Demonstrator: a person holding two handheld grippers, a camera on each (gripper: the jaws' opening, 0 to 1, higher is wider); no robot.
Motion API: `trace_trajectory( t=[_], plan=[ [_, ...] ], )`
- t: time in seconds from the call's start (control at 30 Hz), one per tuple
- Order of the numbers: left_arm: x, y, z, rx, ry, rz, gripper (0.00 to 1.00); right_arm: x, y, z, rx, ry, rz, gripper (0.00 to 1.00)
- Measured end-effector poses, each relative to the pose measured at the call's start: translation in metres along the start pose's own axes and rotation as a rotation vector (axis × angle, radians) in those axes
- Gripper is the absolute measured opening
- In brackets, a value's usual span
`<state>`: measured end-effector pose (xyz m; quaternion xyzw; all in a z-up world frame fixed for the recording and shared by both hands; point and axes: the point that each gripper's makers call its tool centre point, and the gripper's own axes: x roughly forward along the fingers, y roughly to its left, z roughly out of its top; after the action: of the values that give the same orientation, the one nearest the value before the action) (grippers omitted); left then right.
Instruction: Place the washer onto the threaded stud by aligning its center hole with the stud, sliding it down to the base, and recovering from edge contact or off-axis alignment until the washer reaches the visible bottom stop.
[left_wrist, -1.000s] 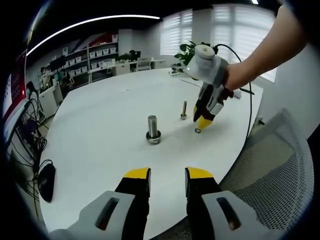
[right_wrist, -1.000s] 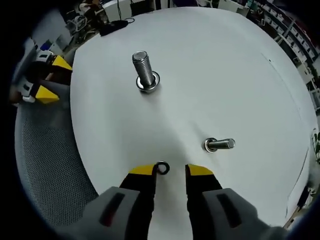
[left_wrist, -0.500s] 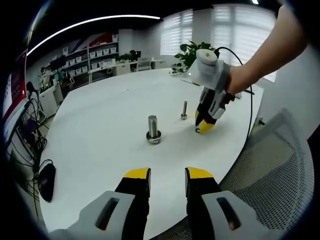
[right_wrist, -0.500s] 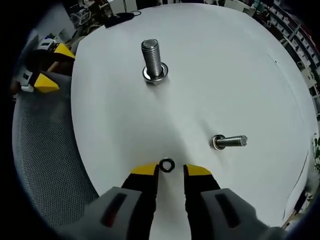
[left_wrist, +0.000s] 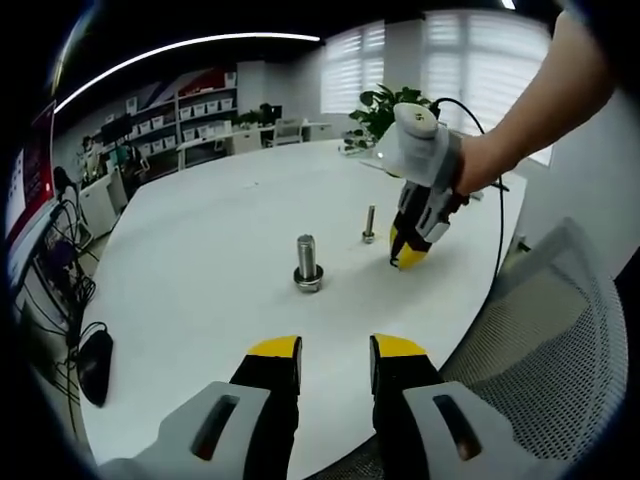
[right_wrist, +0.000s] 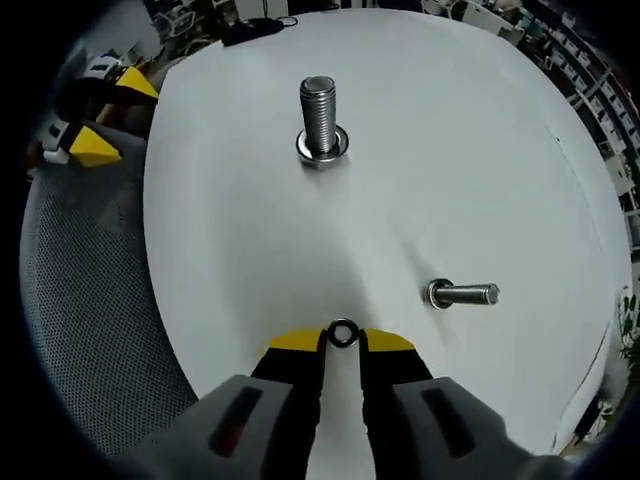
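While the right claw (right_wrist: 342, 340) sits low on the white table (right_wrist: 450, 150), its yellow tips are nearly together with the washer (right_wrist: 342, 333) pinched or just about pinched between them; whether it is truly gripped I cannot tell. The washer lies at the near table edge, well apart from both bolts. It looks like a small thin metal ring: light, stiff, smooth, likely to slip or flip, so take it by the outer rim on opposite sides and keep the hole clear. Ahead stands the big bolt (right_wrist: 321, 120), upright with a ring at its base; off to the side is the thin bolt (right_wrist: 460, 294). In the left gripper view the right claw (left_wrist: 407, 253) touches down just beside the thin bolt (left_wrist: 369, 222). The left claw (left_wrist: 335, 350) hangs with jaws apart, holding nothing, above the table edge near the mesh chair (left_wrist: 540, 340). Against half a second ago, the right tips have narrowed around the washer and it now sits between them rather than just ahead; the left claw is unchanged.
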<state>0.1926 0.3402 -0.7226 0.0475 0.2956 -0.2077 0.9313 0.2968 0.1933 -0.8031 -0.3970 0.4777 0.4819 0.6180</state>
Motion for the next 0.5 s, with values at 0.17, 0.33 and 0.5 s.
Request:
trace_trajectory(
  t=[0.17, 0.33, 0.5],
  plan=[
    [-0.0014, 0.0025, 0.0017, -0.002, -0.009, 0.013, 0.25, 0.0005, -0.001, -0.0001, 0.005, 0.001, -0.007, 0.16],
    [-0.002, 0.0019, 0.0029, 0.004, -0.012, 0.014, 0.26, 0.0007, 0.0, 0.0015, 0.028, 0.026, -0.015, 0.15],
    [-0.0032, 0.0027, 0.0041, 0.002, -0.013, 0.023, 0.26, -0.0003, -0.001, 0.0012, 0.048, 0.059, -0.019, 0.15]
  ],
)
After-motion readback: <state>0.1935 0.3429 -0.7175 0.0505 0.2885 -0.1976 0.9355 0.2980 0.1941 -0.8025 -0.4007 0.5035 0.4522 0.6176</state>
